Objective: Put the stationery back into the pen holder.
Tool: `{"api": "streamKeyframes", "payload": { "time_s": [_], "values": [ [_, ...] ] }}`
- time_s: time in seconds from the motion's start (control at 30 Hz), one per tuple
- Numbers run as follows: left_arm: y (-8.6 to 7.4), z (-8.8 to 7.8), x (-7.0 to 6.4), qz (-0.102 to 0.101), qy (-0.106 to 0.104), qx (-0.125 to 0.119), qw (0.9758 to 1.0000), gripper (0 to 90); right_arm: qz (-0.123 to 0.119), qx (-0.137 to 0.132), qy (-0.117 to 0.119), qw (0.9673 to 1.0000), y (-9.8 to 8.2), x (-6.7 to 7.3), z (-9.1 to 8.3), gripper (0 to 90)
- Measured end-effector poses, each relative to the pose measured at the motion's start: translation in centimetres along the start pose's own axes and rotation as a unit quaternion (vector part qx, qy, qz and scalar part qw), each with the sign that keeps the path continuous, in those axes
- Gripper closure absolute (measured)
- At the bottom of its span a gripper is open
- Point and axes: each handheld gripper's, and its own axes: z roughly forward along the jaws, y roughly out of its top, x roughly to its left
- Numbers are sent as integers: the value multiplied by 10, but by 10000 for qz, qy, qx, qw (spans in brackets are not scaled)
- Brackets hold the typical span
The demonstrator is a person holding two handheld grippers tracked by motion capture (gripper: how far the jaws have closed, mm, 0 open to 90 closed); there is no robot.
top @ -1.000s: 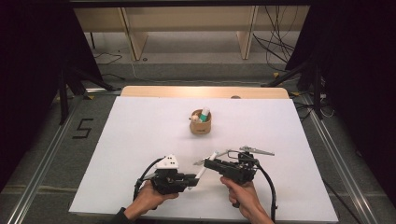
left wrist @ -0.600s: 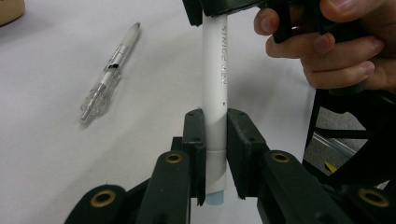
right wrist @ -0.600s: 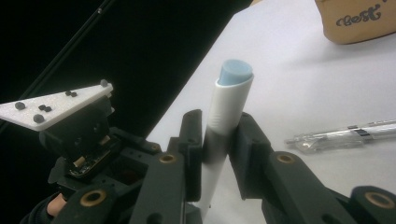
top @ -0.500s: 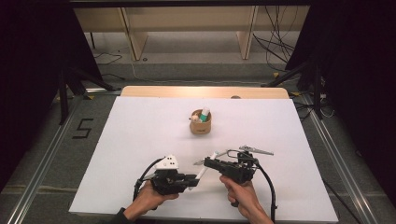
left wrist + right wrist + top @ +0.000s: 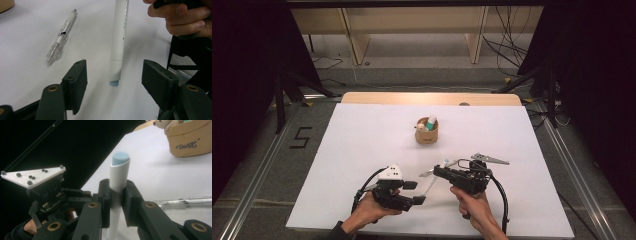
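My right gripper (image 5: 437, 172): nearest to me on the right side of the table, held in my right hand (image 5: 474, 207). In the right gripper view its jaws are pressed together on the white marker (image 5: 119, 182), gripping the barrel just below the tip end.

White marker: a white barrel with a pale blue tip, standing up out of my right jaws in the right gripper view. In the left gripper view the marker (image 5: 119, 42) reaches down toward my left jaws, blue end toward them, slanting over the table.

My left gripper (image 5: 416, 192): in my left hand (image 5: 369, 212), near the front edge of the table, pointing toward the right gripper. Its jaws have just been opening and now stand spread apart. The marker's blue end sits in the gap between them, and neither pad touches it.

Clear pen (image 5: 61, 37): lies flat on the table just beside the marker, apart from it, with nothing touching it.

Table (image 5: 362, 135): a white sheet covers it. A bare wooden strip shows along the far edge.

Cup (image 5: 427, 134): a small round tan holder farther back, near the middle of the table, well apart from both grippers. A few items stand in it, one with a green part.
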Motion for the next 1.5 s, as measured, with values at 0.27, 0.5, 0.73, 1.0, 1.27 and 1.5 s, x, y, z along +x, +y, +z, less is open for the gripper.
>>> {"api": "streamKeyframes", "payload": {
  "time_s": [0.27,0.5,0.73,1.0,1.27,1.5],
  "values": [
    [-1,-9,4,115,37,-323,9994,283,-98,-133,-74,9998,6,-1,-6,789],
    [-3,-18,11,158,356,-597,9975,204,-173,-256,-187,9993,13,-2,-12,788],
    [-9,-26,21,207,717,-689,9948,174,-346,-367,-382,9980,20,-5,-13,788],
    [-17,-35,32,99,973,-709,9927,164,-490,-568,-554,9956,36,-6,-16,788],
    [-22,-43,38,53,1171,-760,9902,155,-620,-699,-681,9933,55,-5,-14,788],
    [-26,-42,38,18,1226,-767,9895,155,-798,-769,-817,9905,75,-5,-7,788]
  ]
}}
